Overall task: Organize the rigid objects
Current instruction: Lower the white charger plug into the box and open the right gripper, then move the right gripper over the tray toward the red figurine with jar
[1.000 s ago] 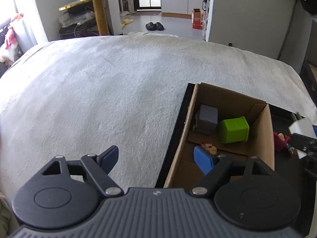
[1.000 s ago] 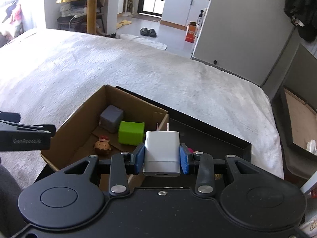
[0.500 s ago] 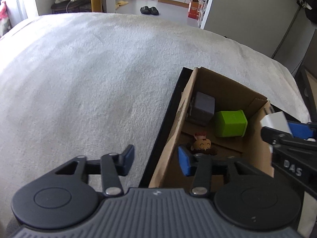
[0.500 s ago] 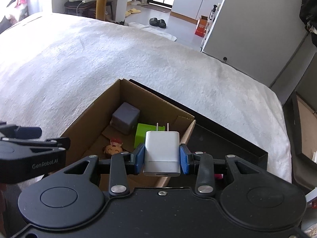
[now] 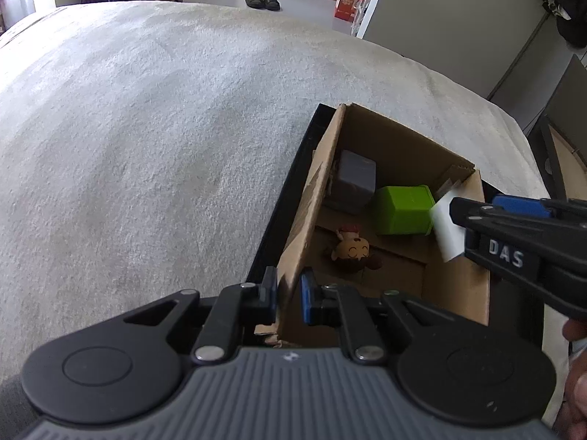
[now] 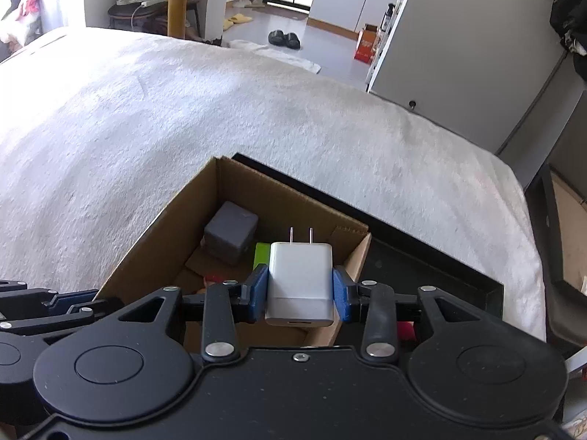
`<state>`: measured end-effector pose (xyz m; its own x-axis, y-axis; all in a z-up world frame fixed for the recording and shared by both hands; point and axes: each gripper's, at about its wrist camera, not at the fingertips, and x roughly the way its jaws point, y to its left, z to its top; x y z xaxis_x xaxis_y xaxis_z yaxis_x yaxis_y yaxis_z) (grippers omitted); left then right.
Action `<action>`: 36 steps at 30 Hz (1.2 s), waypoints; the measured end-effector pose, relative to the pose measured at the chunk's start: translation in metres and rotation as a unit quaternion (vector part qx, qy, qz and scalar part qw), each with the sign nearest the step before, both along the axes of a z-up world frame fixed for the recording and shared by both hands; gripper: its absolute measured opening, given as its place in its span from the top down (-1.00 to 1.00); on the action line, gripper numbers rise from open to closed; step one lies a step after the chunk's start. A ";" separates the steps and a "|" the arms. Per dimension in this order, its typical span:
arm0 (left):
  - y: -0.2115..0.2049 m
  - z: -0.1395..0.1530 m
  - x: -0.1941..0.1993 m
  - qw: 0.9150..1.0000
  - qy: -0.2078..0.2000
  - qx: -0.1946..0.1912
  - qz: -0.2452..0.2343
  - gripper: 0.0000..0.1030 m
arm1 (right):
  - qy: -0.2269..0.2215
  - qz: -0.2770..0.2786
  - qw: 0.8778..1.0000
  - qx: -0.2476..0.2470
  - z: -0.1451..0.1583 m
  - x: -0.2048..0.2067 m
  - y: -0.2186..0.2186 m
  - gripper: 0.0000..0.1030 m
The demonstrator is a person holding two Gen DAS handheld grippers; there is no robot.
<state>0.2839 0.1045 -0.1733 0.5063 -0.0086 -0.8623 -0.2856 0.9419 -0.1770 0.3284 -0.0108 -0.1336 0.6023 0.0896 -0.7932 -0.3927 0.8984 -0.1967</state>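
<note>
Left gripper (image 5: 288,299) clamped on cardboard box (image 5: 315,198) wall, right gripper (image 6: 300,293) ("DAS") loosening around white charger (image 6: 300,278)

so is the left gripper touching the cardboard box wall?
Touching: in the left wrist view the left gripper has closed on the cardboard box wall, both pads pressed against it.

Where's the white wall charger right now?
The white two-prong wall charger sits between the right tool's blue pads, prongs forward, above the open cardboard box's right side, over the green plastic cube.
</note>
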 end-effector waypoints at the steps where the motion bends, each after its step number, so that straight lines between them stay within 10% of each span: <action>1: -0.001 0.000 0.000 1.000 0.001 0.003 -0.001 0.76 | -0.003 0.000 1.000 0.003 0.003 -0.001 -0.001 0.21; 21: -0.017 0.034 -0.020 0.997 -0.014 0.078 0.010 0.62 | -0.008 -0.050 0.997 0.049 0.018 -0.031 -0.066 0.17; 28: -0.030 0.046 -0.025 0.995 -0.021 0.098 0.007 0.12 | -0.011 -0.056 0.996 0.071 0.022 -0.044 -0.083 0.15; 36: -0.053 0.056 -0.028 0.989 -0.026 0.142 -0.007 -0.40 | -0.024 -0.063 0.993 0.096 0.027 -0.054 -0.107 -0.46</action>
